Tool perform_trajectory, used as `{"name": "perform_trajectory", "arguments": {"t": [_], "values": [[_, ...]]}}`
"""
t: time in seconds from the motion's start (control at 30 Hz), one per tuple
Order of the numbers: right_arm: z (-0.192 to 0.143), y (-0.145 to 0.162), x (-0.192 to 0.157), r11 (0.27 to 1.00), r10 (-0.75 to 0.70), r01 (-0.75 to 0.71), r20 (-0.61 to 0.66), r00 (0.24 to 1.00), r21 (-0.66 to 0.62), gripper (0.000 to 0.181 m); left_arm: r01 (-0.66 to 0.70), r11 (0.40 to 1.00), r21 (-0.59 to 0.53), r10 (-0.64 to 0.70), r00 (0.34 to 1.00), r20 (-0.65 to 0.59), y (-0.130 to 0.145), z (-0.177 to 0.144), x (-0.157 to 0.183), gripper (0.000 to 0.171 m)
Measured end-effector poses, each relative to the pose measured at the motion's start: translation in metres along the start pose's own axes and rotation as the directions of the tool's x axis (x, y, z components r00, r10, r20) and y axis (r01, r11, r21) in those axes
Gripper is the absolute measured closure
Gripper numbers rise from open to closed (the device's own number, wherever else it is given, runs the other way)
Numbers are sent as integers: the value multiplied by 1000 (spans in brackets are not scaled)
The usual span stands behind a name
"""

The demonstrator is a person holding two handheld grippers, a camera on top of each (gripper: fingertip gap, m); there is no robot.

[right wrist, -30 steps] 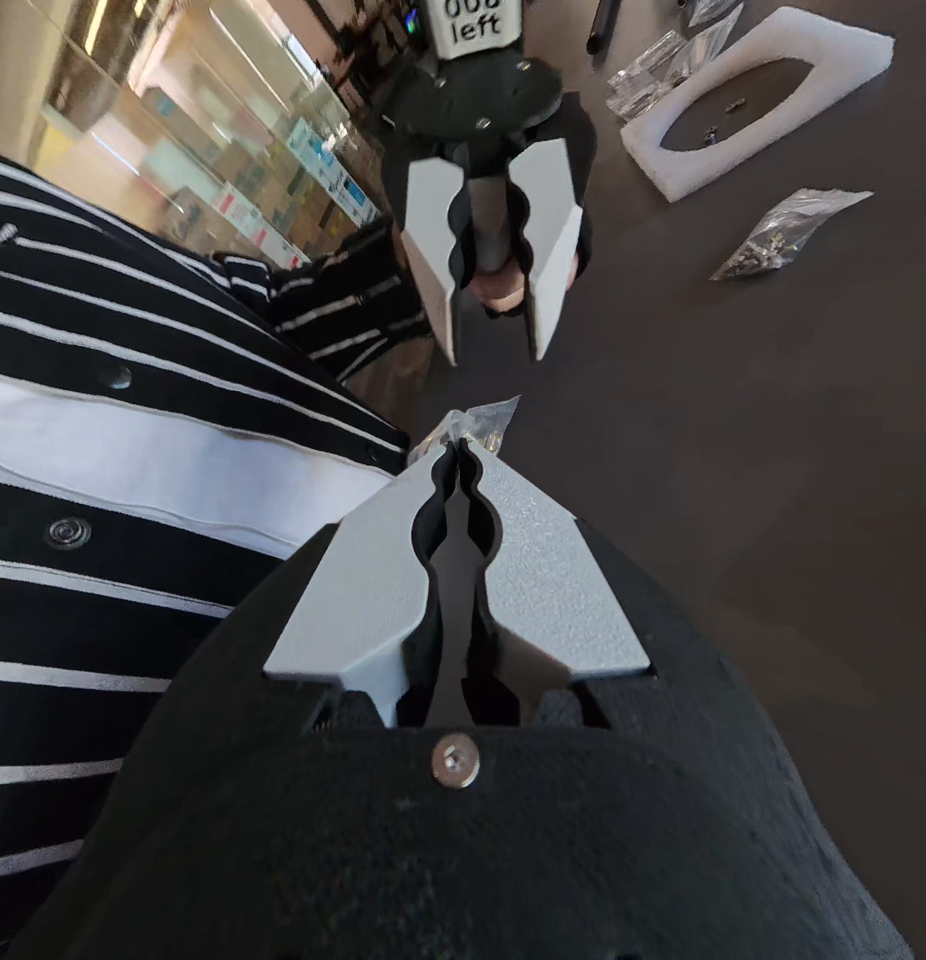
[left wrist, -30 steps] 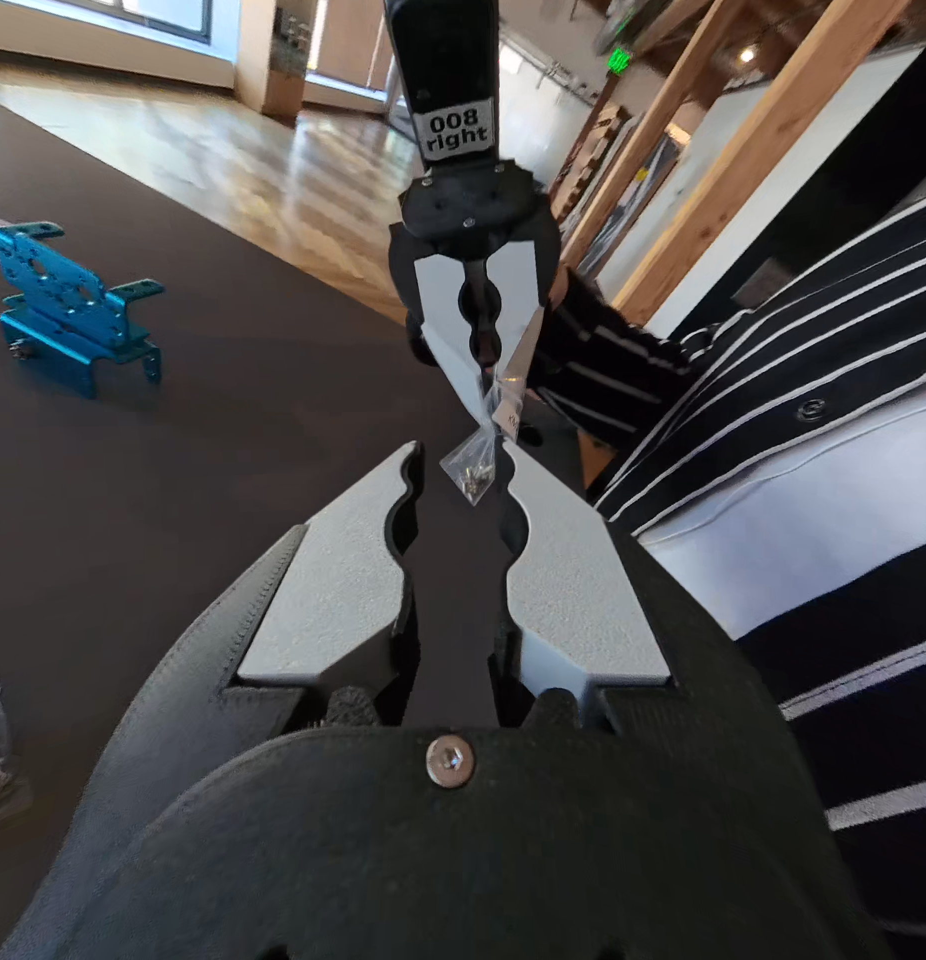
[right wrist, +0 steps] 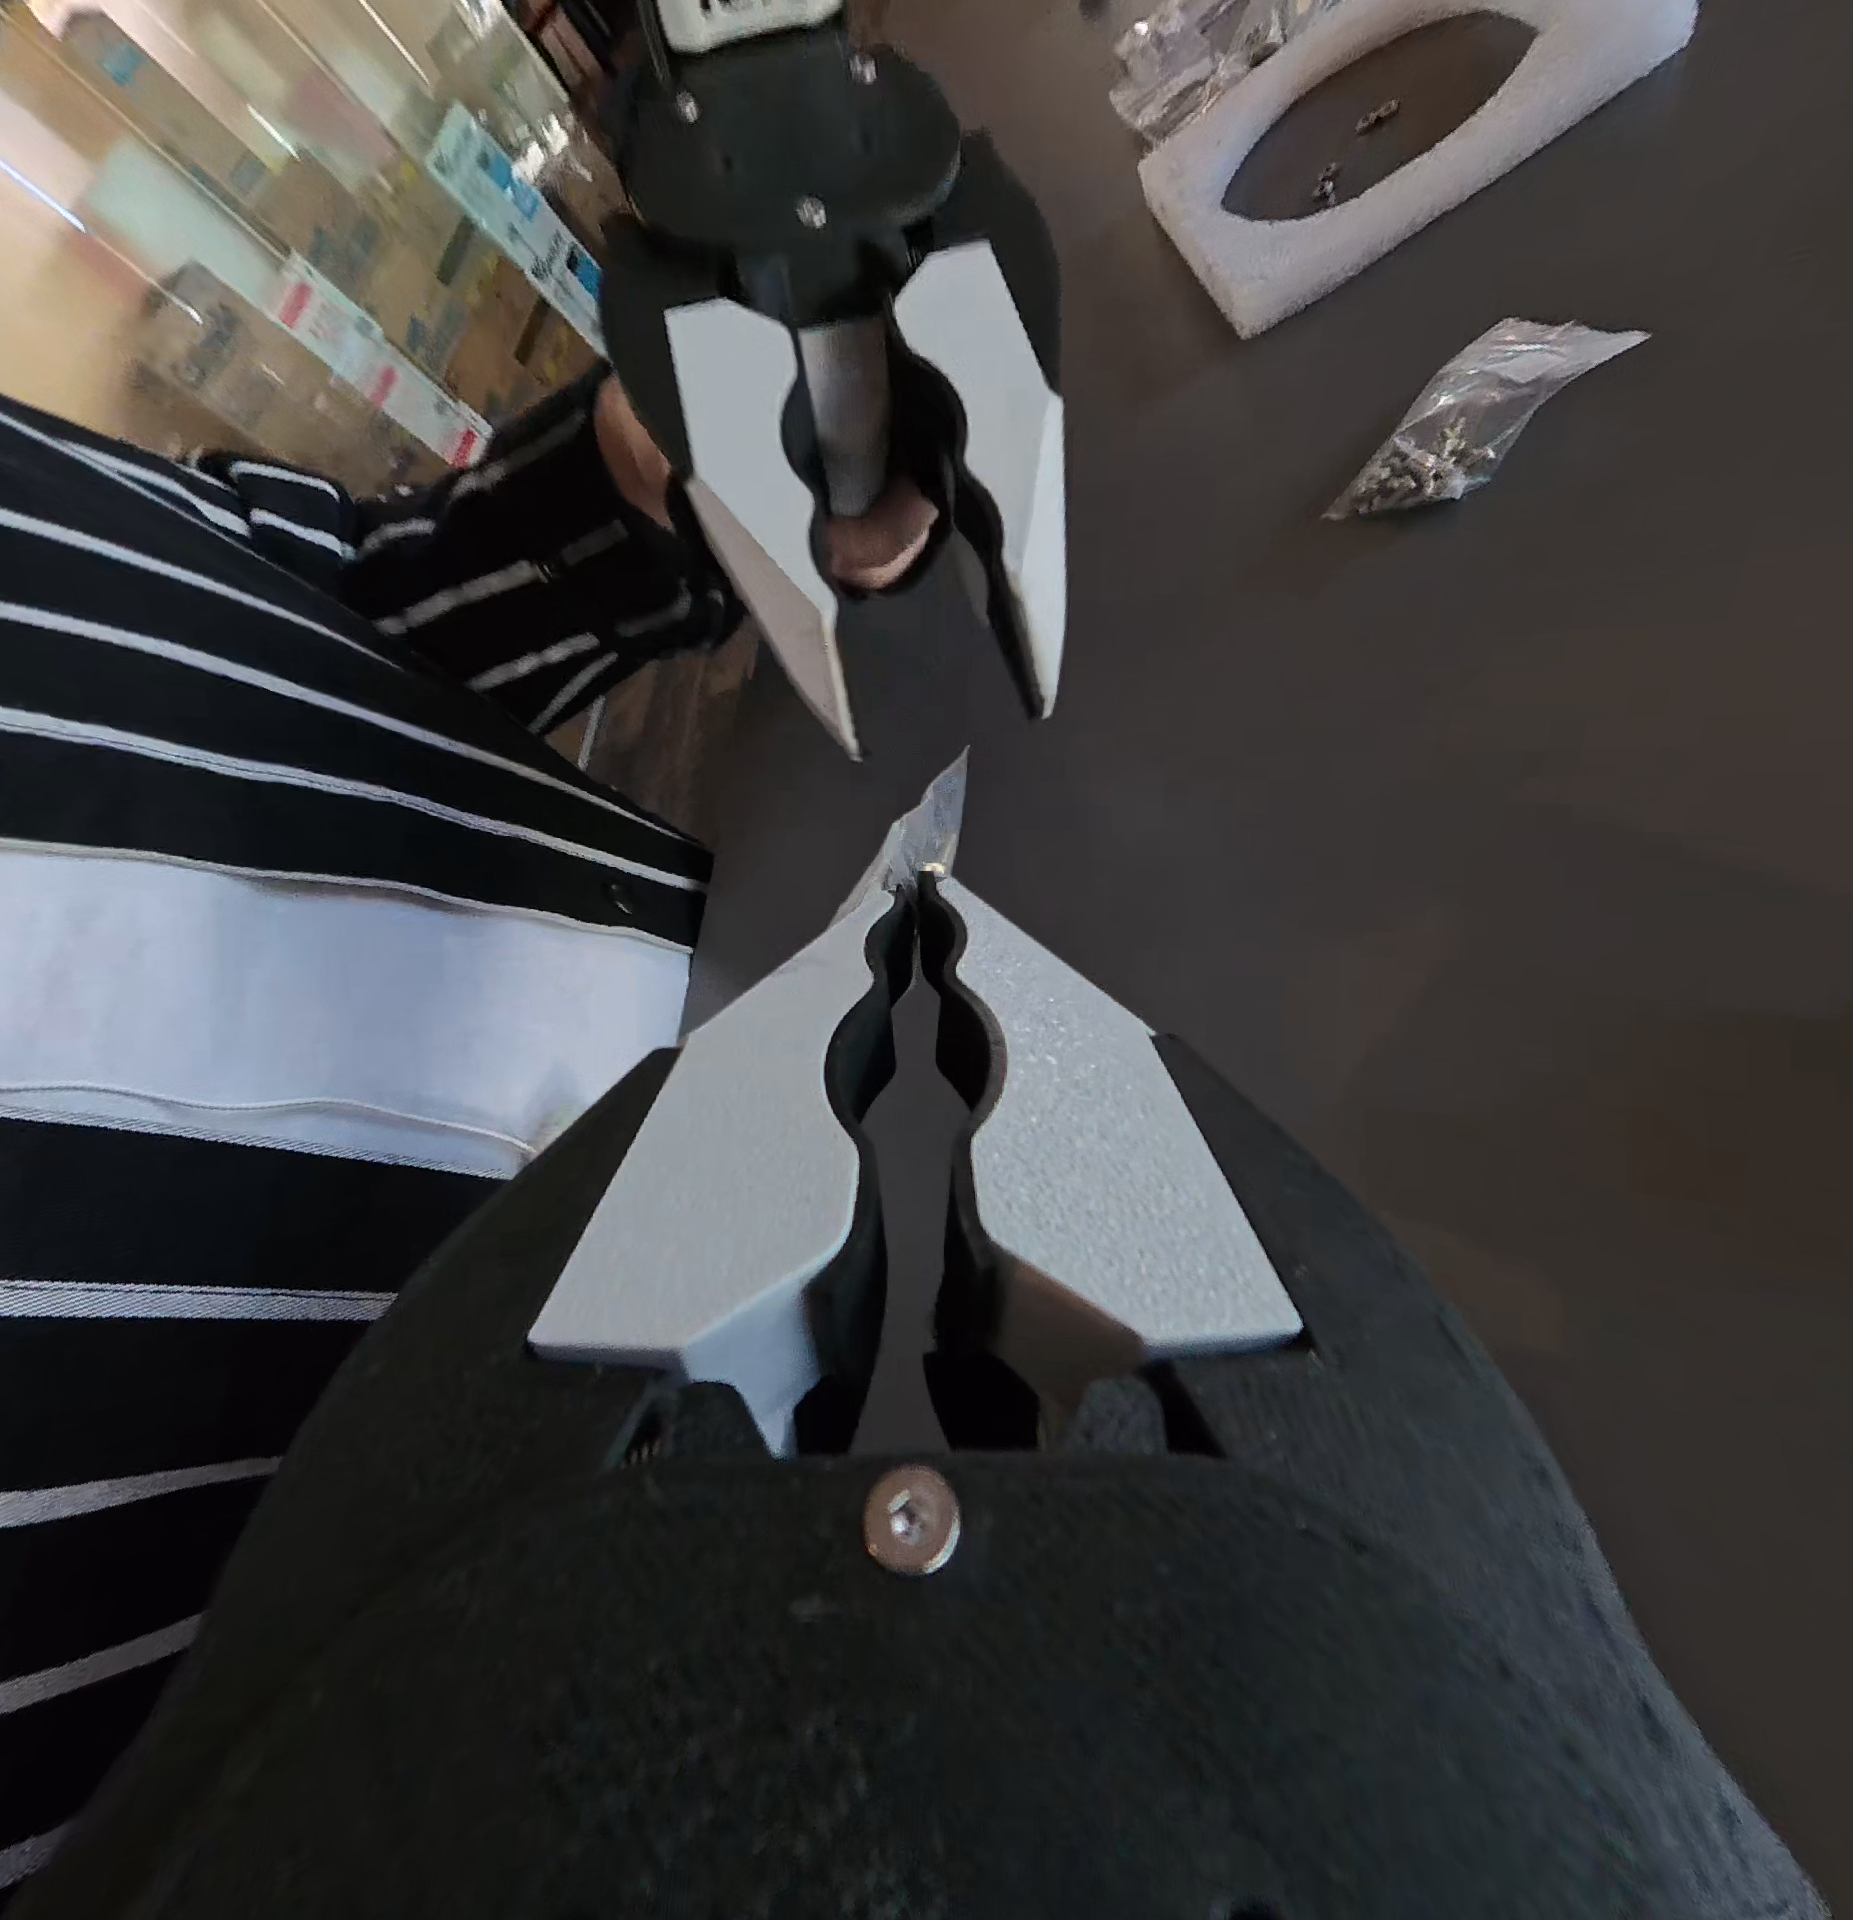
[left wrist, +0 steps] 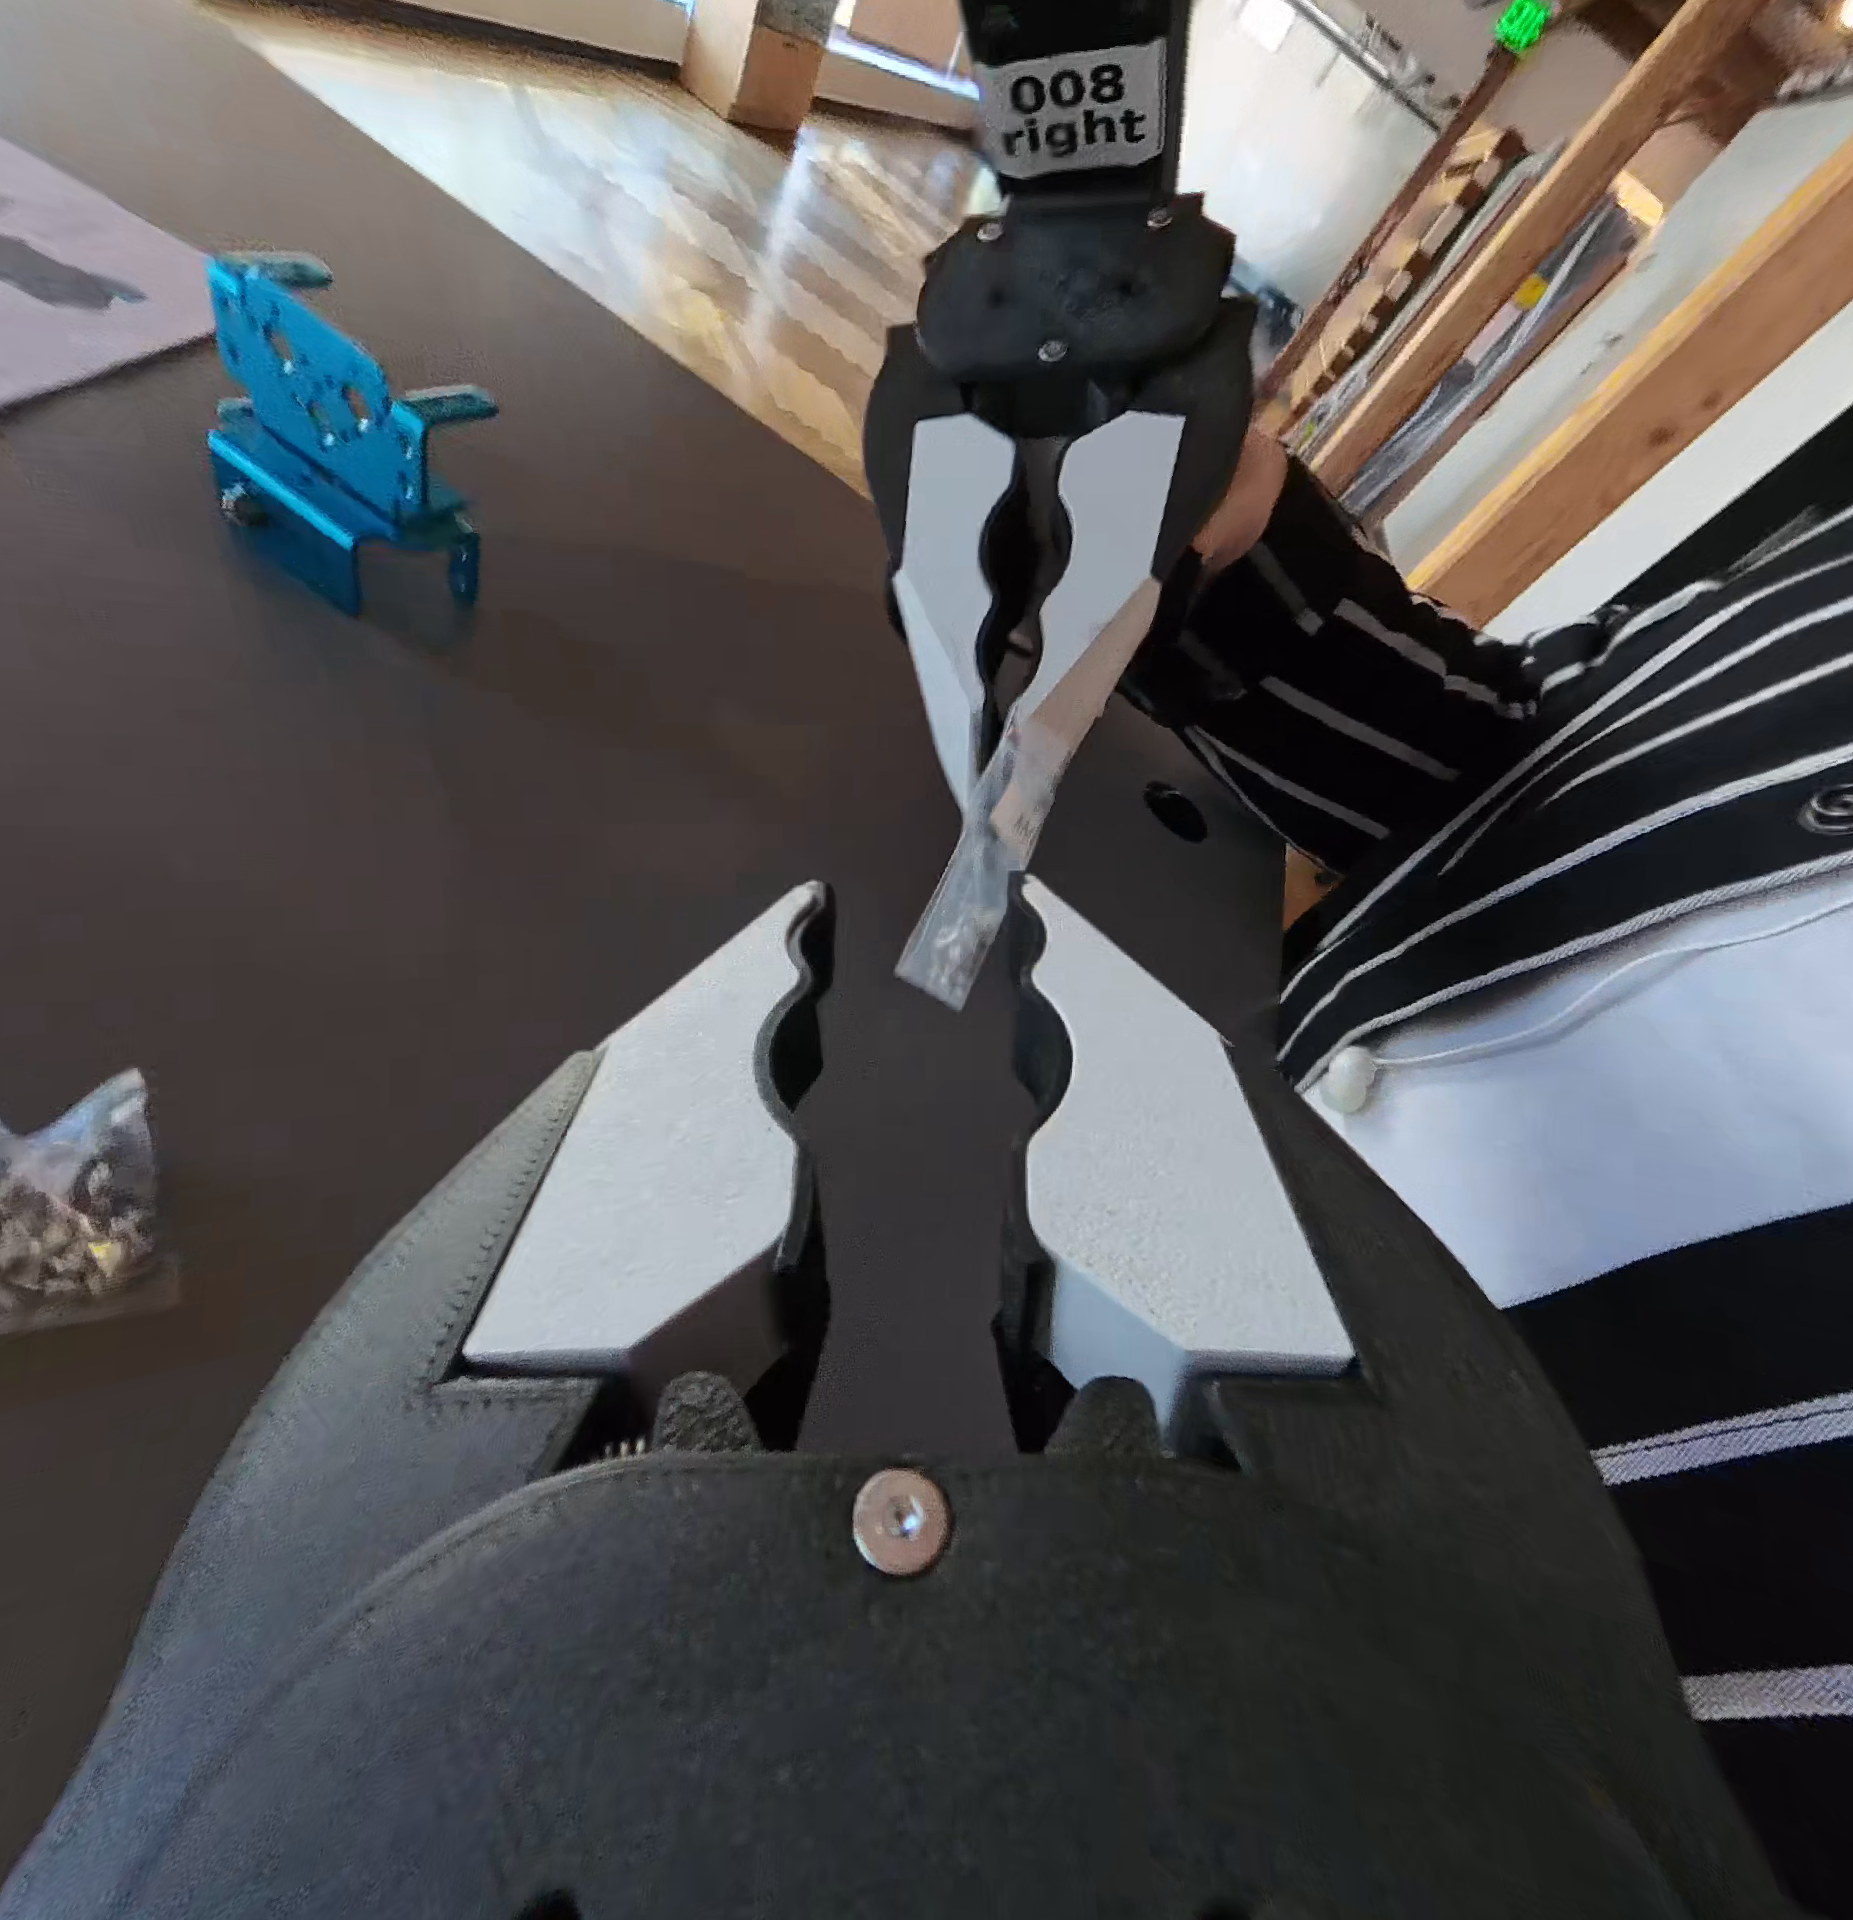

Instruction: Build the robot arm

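Closer now, our left tongs (left wrist: 917,894) stand open, the small bag of screws (left wrist: 951,920) dangling just between their tips — pinched at its top by our right tongs (right wrist: 920,883), clamped tight.

The small bag (right wrist: 927,831) in the right gripper (right wrist: 917,883) shows only as a sliver past the closed tips; its contents are too small to tell. A screw bag (left wrist: 65,1205) is cut off at the left edge. The foam tray (right wrist: 1421,197) runs past the far edge, and the room beyond is blurred.
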State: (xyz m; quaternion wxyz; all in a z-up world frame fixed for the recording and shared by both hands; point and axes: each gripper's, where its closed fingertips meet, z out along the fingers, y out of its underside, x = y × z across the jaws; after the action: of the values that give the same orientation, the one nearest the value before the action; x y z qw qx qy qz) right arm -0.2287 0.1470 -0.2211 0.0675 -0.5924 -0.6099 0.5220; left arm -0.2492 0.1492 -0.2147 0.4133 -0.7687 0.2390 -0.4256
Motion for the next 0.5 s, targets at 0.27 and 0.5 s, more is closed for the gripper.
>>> {"name": "perform_trajectory", "arguments": {"t": [0.27,0.5], "values": [[-1,-9,17,988,152,-151,-100,983,15,181,-313,928,-202,348,922,170,-9,27,7,113],[3,-4,20,948,317,-315,-106,942,37,181,-441,848,-295,529,746,405,7,51,-12,113]]}}
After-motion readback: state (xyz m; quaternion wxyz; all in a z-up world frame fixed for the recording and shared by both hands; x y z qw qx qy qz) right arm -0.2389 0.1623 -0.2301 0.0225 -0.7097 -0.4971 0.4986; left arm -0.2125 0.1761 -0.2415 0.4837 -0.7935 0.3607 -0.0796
